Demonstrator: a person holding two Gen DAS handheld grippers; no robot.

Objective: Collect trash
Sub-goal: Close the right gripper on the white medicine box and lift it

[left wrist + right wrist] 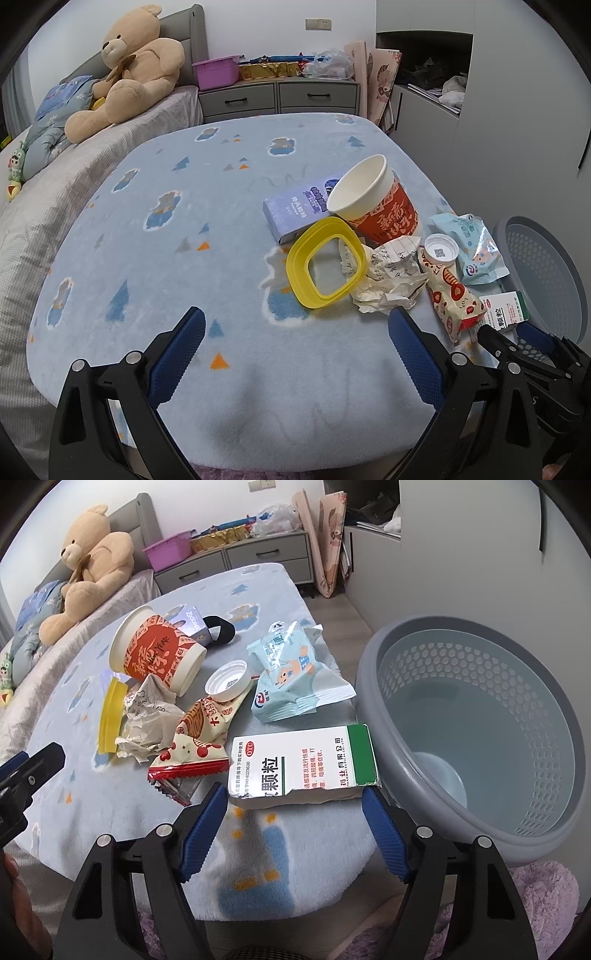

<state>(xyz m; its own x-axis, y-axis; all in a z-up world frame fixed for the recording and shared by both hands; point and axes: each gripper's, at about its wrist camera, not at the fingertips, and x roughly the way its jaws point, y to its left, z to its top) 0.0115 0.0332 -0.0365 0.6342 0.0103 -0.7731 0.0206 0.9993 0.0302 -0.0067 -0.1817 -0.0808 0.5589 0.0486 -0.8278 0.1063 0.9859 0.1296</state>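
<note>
A white and green medicine box (299, 760) lies on the blue blanket at the bed's edge. My right gripper (293, 794) straddles its near end, the blue pads close to both sides but open. Beyond it lie a red and cream snack wrapper (199, 738), crumpled paper (147, 716), a white cap (227, 681), a light blue wipes pack (291, 679), a yellow lid ring (325, 262), a tipped noodle cup (373, 203) and a purple box (295, 214). My left gripper (295, 317) hangs open over bare blanket in front of the yellow ring, holding nothing.
A grey perforated waste basket (480, 738) stands on the floor right of the bed, beside the medicine box. A teddy bear (133, 66) and pillows sit at the bed's far left. Grey drawers (277, 96) with clutter stand behind. A black strap (219, 627) lies by the purple box.
</note>
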